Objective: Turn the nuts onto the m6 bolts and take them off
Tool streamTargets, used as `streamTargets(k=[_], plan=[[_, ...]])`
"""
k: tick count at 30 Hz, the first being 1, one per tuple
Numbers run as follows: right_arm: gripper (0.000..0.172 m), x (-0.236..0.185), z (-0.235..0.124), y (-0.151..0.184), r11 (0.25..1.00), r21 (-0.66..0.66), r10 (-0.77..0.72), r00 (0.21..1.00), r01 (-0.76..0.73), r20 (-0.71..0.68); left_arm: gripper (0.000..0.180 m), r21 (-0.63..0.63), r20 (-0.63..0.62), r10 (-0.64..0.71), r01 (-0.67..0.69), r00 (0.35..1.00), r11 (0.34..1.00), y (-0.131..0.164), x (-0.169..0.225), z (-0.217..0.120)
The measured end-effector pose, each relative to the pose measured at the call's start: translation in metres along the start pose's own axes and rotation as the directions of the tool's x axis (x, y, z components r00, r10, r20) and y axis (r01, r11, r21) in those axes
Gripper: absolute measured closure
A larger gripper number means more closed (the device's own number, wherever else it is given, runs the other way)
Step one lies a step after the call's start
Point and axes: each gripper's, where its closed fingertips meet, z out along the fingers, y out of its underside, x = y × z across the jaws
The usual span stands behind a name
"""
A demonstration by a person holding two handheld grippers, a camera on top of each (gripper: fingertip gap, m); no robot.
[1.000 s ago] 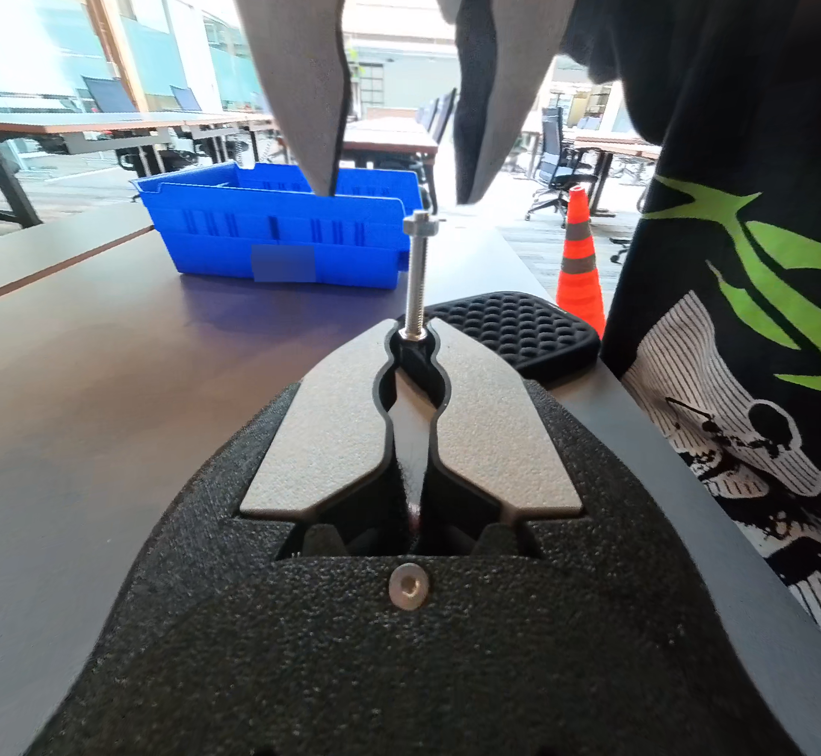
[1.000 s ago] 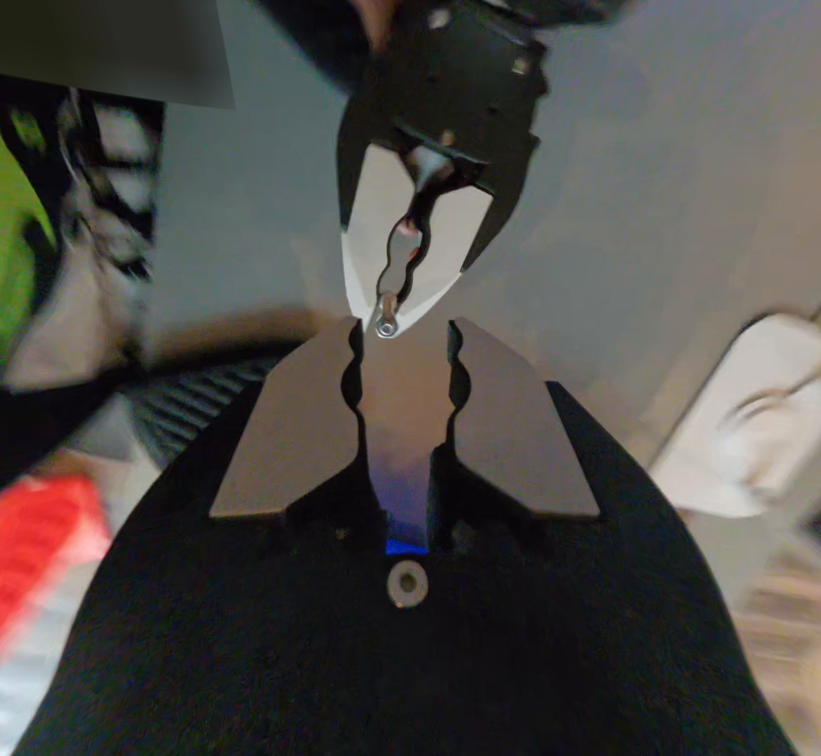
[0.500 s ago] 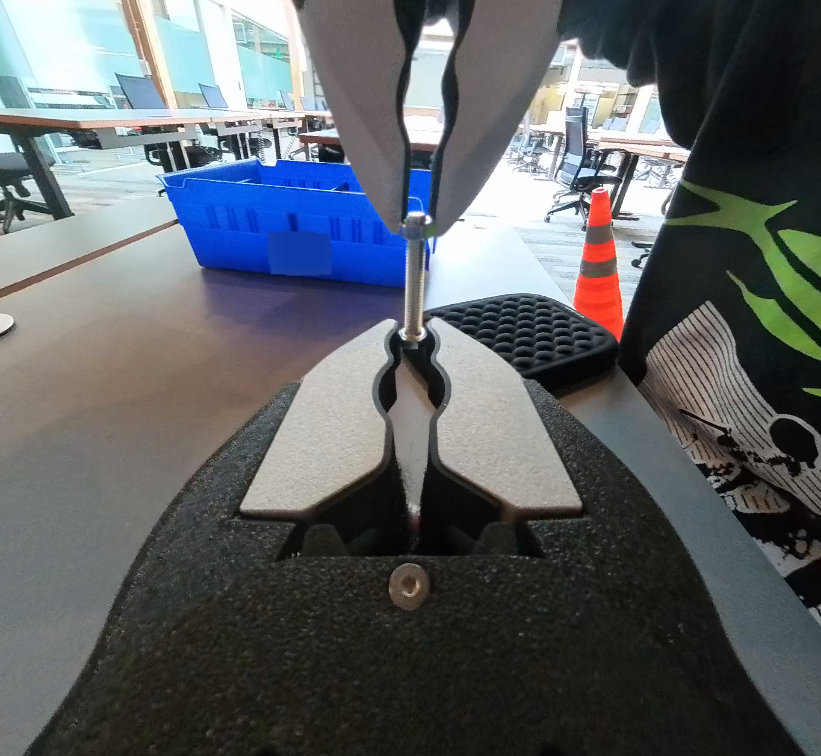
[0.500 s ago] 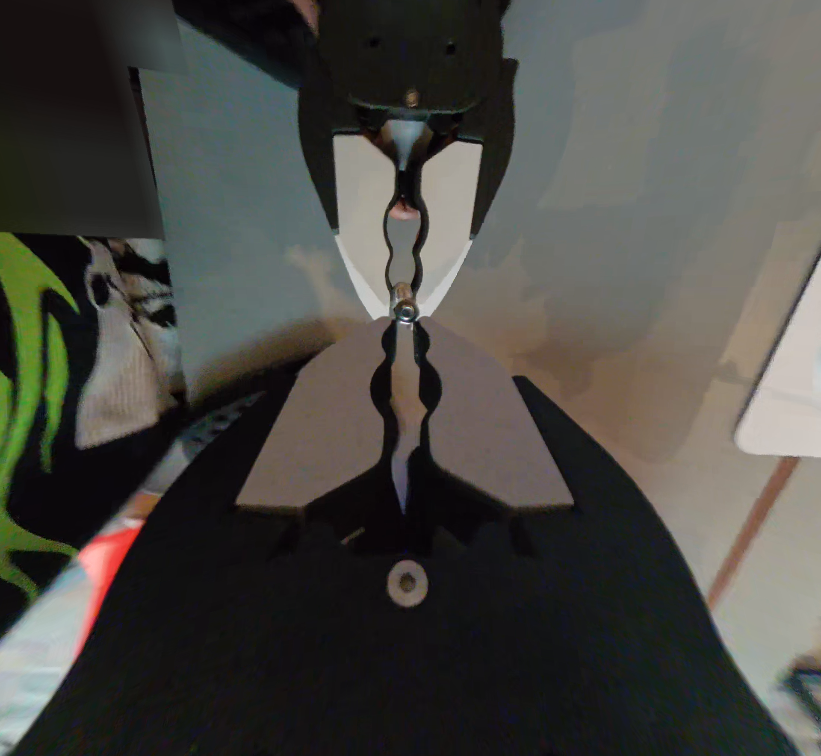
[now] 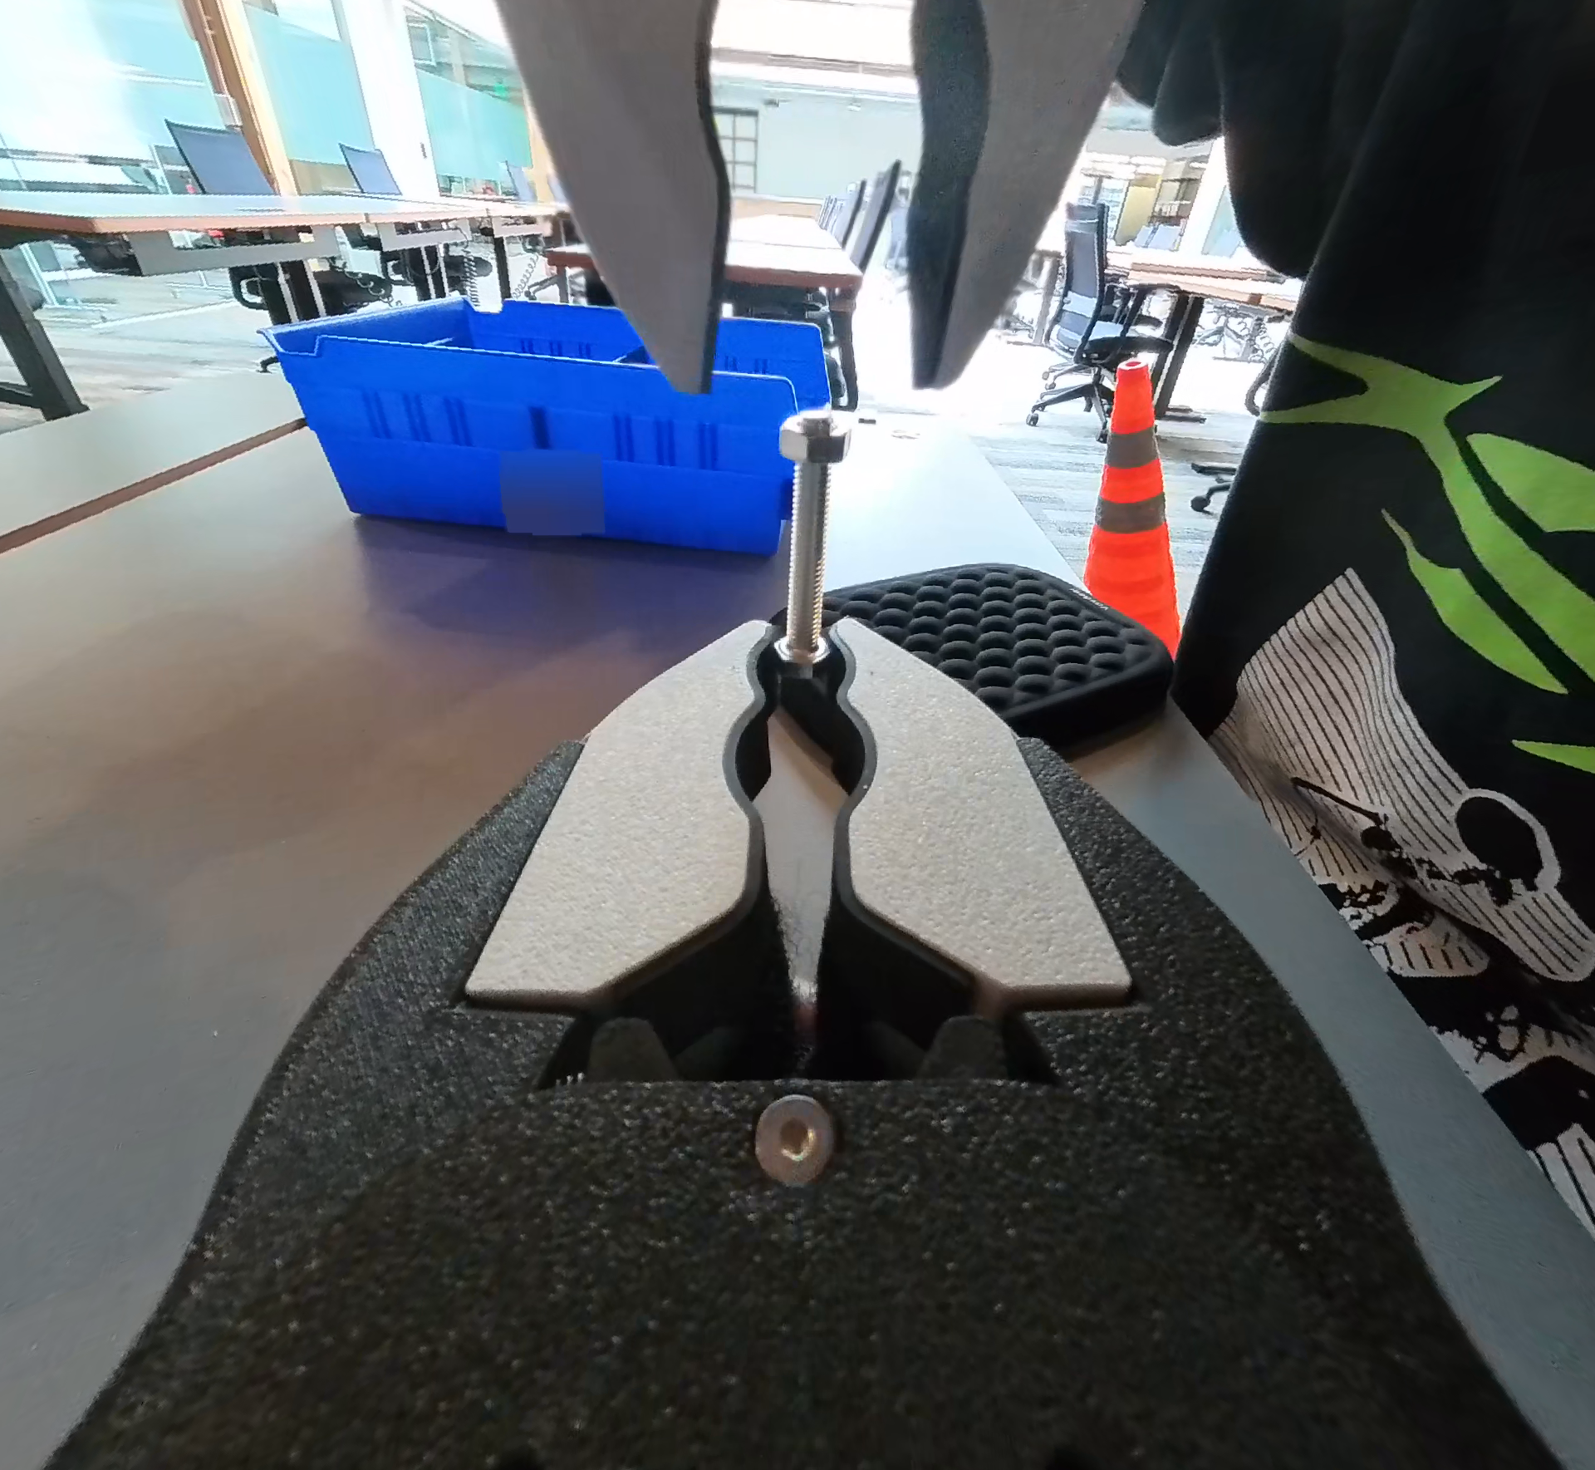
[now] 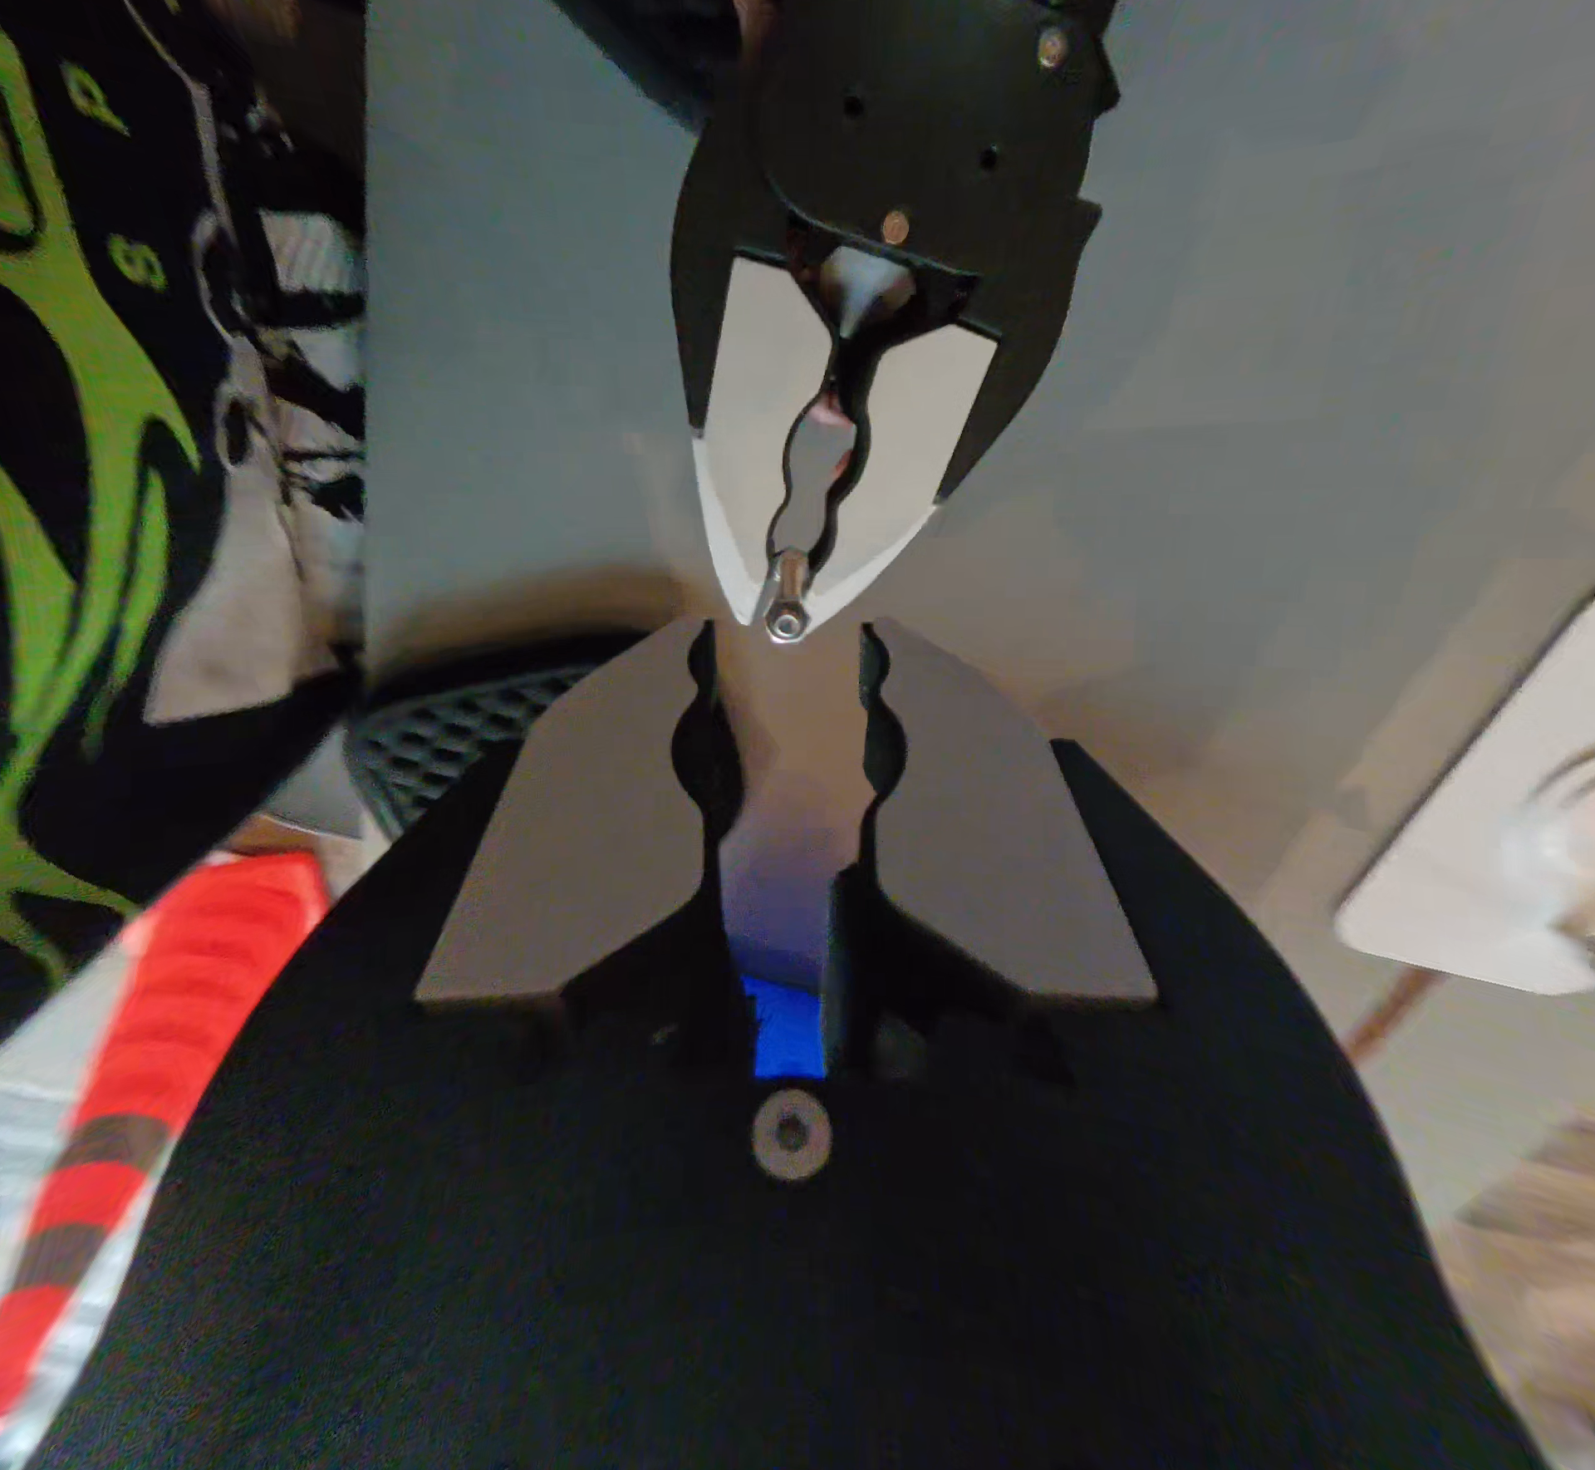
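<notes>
My left gripper (image 5: pixel 801 656) is shut on the head end of a silver bolt (image 5: pixel 810 557) and holds it upright above the grey table (image 5: pixel 216 738). A silver hex nut (image 5: pixel 814 436) sits on the bolt's top end. My right gripper (image 5: pixel 807 384) hangs point down just above the nut, open, with its fingertips either side of the nut and clear of it. In the right wrist view my right gripper (image 6: pixel 785 639) is open and empty, and the nut (image 6: pixel 785 624) shows end-on just beyond its tips, on the bolt in the left gripper (image 6: pixel 798 565).
A blue plastic bin (image 5: pixel 552 427) stands on the table behind the bolt. A black honeycomb pad (image 5: pixel 992 651) lies to the right at the table edge. A person in a black printed shirt (image 5: pixel 1424 479) stands at the right. An orange cone (image 5: pixel 1131 513) stands on the floor beyond.
My right gripper closed on the nut half a second ago, then opened and lifted slightly off it. The nut stays on the bolt. My left gripper kept its hold on the bolt.
</notes>
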Motion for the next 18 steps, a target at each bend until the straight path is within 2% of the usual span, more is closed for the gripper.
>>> streamTargets(k=[3, 11, 13, 15, 17, 18], plan=[[0.147, 0.004, 0.003, 0.001, 0.995, 0.016, 0.094, 0.996, -0.094, 0.001, 0.172, -0.003, 0.001, 0.004, -0.004, 1.000, 1.000, 0.000, 0.001, 0.000], [0.161, 0.000, 0.008, 0.003, 0.997, -0.004, 0.077, 0.997, -0.077, 0.000, 0.172, -0.005, 0.003, 0.002, -0.002, 1.000, 1.000, 0.001, 0.000, 0.000], [0.162, -0.001, 0.008, 0.004, 1.000, -0.024, 0.006, 1.000, -0.006, -0.013, 0.172, -0.009, 0.000, 0.004, -0.004, 1.000, 1.000, 0.001, 0.001, 0.000], [0.162, -0.003, 0.007, 0.006, 0.990, -0.053, -0.131, 0.991, 0.130, -0.023, 0.172, -0.011, -0.009, 0.005, -0.006, 1.000, 1.000, 0.001, 0.002, 0.001], [0.162, -0.005, 0.008, 0.009, 0.935, -0.097, -0.344, 0.938, 0.340, -0.035, 0.172, -0.014, -0.020, 0.008, -0.008, 1.000, 1.000, 0.002, 0.004, 0.001], [0.162, -0.005, 0.008, 0.010, 0.875, -0.125, -0.475, 0.879, 0.467, -0.044, 0.172, -0.018, -0.027, 0.009, -0.009, 1.000, 1.000, 0.002, 0.005, 0.001]])
